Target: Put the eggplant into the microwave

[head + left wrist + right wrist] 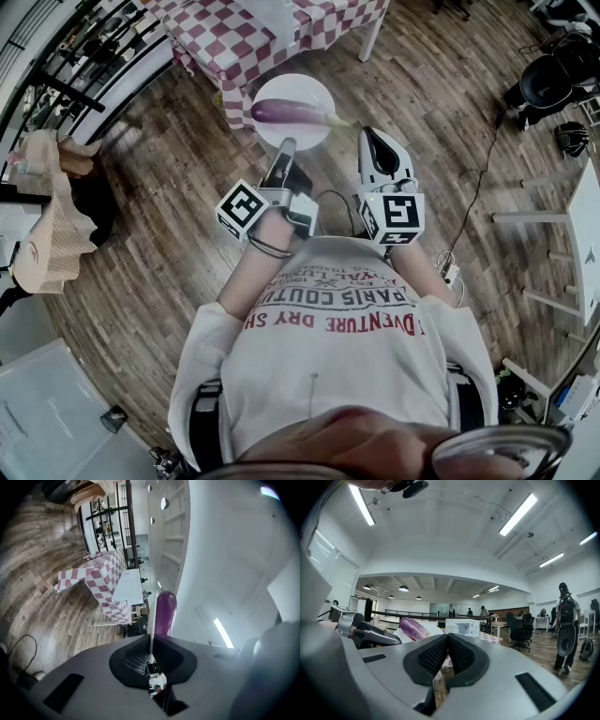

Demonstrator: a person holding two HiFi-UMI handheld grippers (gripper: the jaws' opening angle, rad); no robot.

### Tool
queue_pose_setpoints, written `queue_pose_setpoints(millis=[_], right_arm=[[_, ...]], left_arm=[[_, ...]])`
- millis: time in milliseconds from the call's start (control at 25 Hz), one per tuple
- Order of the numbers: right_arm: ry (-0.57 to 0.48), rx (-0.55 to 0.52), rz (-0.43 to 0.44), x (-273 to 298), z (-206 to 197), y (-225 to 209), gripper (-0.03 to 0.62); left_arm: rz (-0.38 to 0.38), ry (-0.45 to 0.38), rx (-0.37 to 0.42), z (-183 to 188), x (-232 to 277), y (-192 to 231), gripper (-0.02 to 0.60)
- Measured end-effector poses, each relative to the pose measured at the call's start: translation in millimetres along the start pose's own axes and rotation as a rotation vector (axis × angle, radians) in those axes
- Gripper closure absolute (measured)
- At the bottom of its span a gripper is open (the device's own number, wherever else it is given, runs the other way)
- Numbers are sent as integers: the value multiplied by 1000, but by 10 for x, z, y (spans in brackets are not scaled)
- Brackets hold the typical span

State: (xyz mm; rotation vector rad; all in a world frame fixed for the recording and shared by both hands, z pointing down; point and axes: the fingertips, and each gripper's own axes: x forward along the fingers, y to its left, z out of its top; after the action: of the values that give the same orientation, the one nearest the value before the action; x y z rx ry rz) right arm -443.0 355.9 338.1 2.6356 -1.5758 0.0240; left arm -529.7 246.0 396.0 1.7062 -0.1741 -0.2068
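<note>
A purple eggplant [291,112] lies on a round white plate [314,89] held out in front of me above the wooden floor. My left gripper [284,148] is shut on the plate's near rim. In the left gripper view the plate [152,616] shows edge-on between the closed jaws, with the eggplant [165,613] beyond it. My right gripper [375,145] hangs just right of the plate, shut with nothing in it. In the right gripper view its pads [436,656] meet. Past them sit the eggplant [412,627] and a white microwave [461,626] on a checkered table.
A table with a red-and-white checkered cloth [272,28] stands just beyond the plate. A cable [483,178] runs over the floor at right, near a black chair [553,80] and a white table [586,244]. A person [565,625] and office chairs [520,625] stand far right.
</note>
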Motion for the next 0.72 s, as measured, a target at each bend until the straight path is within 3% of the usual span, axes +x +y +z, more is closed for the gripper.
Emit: queue_pose_setpoints(millis=[720], right_arm=[[11,4,-3,228,-103,-6,568]], left_arm=[[-26,9,-45,91,156,103,546]])
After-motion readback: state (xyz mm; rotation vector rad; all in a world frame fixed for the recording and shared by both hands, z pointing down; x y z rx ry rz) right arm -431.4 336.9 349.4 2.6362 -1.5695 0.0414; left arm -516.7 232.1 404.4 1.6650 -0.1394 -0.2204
